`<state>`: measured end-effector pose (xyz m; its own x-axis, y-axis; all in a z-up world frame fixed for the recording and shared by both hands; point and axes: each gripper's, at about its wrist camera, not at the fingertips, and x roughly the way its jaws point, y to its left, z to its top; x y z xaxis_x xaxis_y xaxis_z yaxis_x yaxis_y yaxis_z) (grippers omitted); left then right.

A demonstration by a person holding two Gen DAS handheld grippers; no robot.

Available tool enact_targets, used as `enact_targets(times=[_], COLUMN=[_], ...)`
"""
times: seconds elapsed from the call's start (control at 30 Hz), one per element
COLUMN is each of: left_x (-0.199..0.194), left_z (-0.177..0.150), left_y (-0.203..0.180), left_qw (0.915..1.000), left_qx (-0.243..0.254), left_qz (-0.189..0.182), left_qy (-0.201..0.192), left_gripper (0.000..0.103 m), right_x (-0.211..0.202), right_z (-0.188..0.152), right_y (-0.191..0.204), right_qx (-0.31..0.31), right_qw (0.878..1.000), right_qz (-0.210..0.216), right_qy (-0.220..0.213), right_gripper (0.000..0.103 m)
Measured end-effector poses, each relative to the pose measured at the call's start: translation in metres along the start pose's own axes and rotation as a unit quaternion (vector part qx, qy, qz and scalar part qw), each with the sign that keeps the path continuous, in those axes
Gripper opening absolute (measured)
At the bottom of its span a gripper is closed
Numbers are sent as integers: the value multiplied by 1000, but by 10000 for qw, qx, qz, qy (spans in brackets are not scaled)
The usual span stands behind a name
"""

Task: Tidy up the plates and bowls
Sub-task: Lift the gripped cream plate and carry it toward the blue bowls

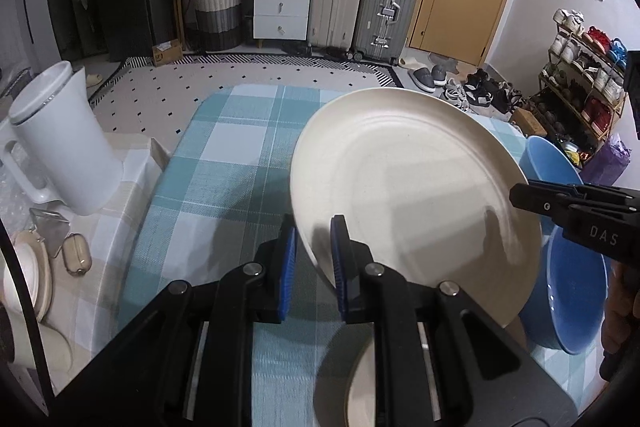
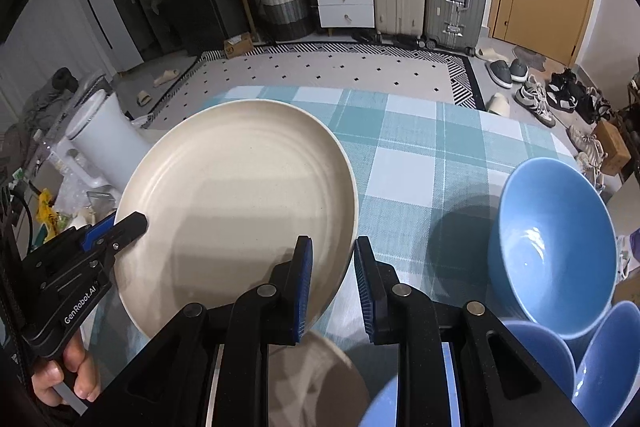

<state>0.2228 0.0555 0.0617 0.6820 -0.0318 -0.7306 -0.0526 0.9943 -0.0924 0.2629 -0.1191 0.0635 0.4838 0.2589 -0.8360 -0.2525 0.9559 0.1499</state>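
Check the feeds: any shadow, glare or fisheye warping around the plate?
Left wrist: cream plate sharp, gripper shadows on its face; the door bows. Right wrist: plate evenly lit, small glare spots inside the blue bowl, dark shadow on the checked cloth beside it.

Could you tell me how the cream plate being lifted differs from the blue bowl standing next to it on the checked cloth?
The cream plate is wide and nearly flat; the blue bowl is deep and rounded. The plate is off the cloth, its rim gripped by the left gripper and right gripper; the bowl is gripped by neither. The plate looks matte, the bowl glossy with highlights. Both are round, plain and empty.
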Motion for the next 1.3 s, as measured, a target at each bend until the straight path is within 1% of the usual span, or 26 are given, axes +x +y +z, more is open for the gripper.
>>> enact_targets(times=[0.3,0.73,0.93,1.3], left_x=[-57,-106,-119,-124], left_z=[-22,-59,-76,-97], left_y=[-13,-29,-29,-24], left_qw=[9999,9998,9997,9997], left_qx=[-25,-24,-63,-45], left_qz=[-49,-55,-78,-119], left_qy=[-153,-203,-235,-201], left_gripper=[14,14,14,14], right_x=[-37,-71,-77,-82], right_z=[-24,-56,-69,-93], right_y=[4,8,11,14], right_qx=[-56,-109,-168,-107], right_qw=[9998,9992,9992,9990], right_qz=[102,223,205,310], right_qy=[-189,-299,-285,-288], right_gripper=[22,22,22,22])
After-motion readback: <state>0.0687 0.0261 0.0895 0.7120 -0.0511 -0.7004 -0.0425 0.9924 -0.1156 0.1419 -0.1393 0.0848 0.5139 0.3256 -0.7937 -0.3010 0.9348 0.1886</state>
